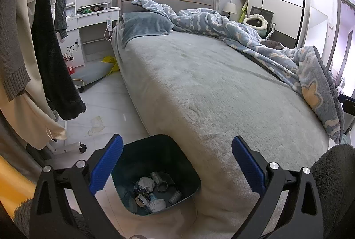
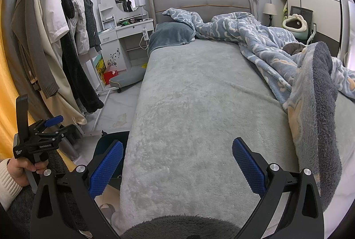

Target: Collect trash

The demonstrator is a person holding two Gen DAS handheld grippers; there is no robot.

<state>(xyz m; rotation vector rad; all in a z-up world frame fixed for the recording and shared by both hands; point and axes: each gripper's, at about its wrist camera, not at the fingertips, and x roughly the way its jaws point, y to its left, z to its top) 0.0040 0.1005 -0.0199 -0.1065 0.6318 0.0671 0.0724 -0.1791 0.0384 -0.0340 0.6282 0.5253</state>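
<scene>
A dark teal trash bin [image 1: 155,154] stands on the floor against the bed's near corner, holding crumpled paper, tape rolls and wrappers [image 1: 150,192]. My left gripper [image 1: 177,163] hangs open just above the bin and the bed edge, nothing between its blue pads. In the right wrist view my right gripper [image 2: 177,168] is open over the grey bed sheet [image 2: 195,105], empty too. The bin [image 2: 111,141] shows only partly behind its left finger. The left gripper [image 2: 52,124] appears at the far left, held by a hand [image 2: 20,169]. A pale flat scrap [image 1: 96,125] lies on the floor tiles.
A rumpled blue duvet [image 2: 288,57] covers the bed's right side. A clothes rack with hanging coats [image 2: 55,39] stands at the left, a white dressing table [image 2: 126,34] beyond it. A grey wheeled cushion [image 1: 93,74] and a yellow bag [image 1: 109,61] lie beside the bed.
</scene>
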